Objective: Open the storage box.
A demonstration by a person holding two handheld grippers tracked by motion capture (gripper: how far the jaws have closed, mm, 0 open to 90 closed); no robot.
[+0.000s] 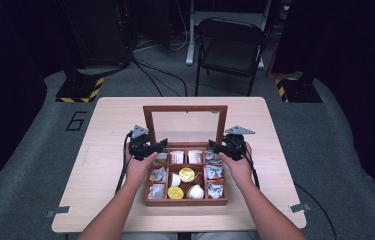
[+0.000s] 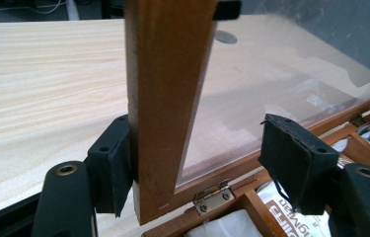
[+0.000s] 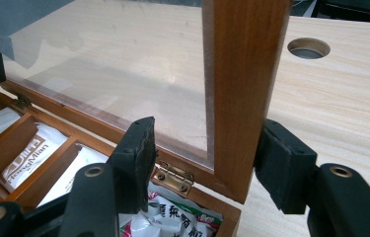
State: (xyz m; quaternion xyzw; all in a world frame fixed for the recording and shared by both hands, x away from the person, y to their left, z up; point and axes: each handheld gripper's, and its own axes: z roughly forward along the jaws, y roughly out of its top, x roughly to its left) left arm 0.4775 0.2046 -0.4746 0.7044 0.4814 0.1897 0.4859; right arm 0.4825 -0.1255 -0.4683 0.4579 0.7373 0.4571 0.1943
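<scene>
Lid (image 1: 185, 109) is stood upright at rear of wooden box (image 1: 185, 202), mid-bench | left gripper (image 2: 207, 168) jaws straddle left stile, gapped | right gripper (image 3: 207, 158) jaws straddle right stile, gapped | judged rigid frame, fragile clear pane; stiles to be gripped.

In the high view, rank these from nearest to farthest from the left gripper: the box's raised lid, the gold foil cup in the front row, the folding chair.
1. The raised lid: its left post stands right at the left gripper.
2. The gold foil cup: front row of the wooden box, toward the person.
3. The folding chair: on the floor beyond the table's far edge.
</scene>
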